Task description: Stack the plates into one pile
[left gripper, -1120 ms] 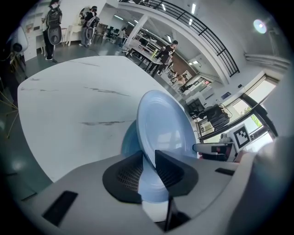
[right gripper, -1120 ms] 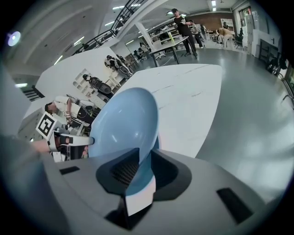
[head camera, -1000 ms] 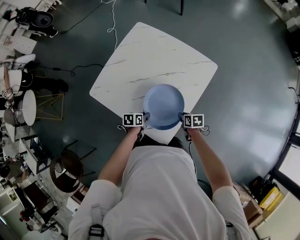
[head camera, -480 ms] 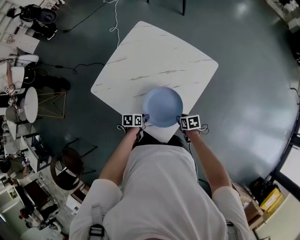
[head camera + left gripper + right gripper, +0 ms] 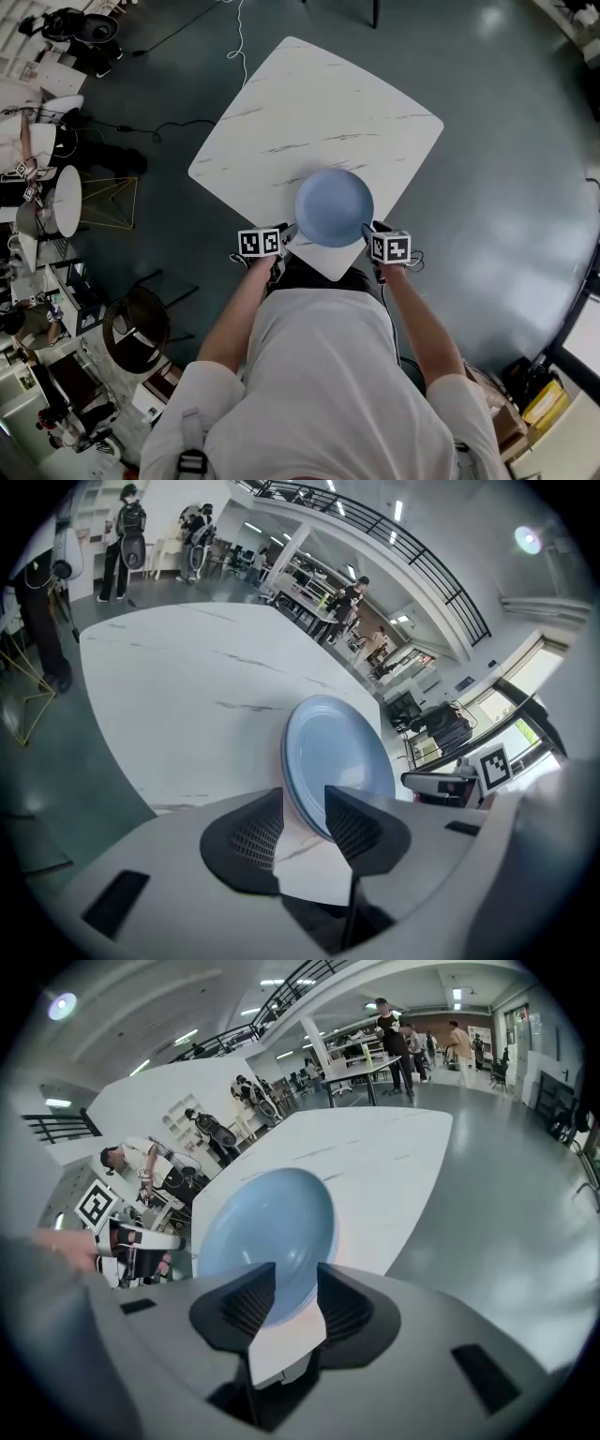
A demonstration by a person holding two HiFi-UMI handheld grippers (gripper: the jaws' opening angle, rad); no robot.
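While the pile of plates (image 5: 334,207), blue on top, is sitting flat near the nearest corner of the white worktop (image 5: 309,103), it is looking stiff, smooth-glazed and breakable. I am judging it likely to be slippery against hard pads and fairly heavy as a stack. Its thin rim is offering the only hold, best taken at two opposite sides. The left gripper (image 5: 302,803) and the right gripper (image 5: 295,1279) are flanking it there. Their jaws have just been opening and are standing wide, with the rim lying between each pair, unpinched.
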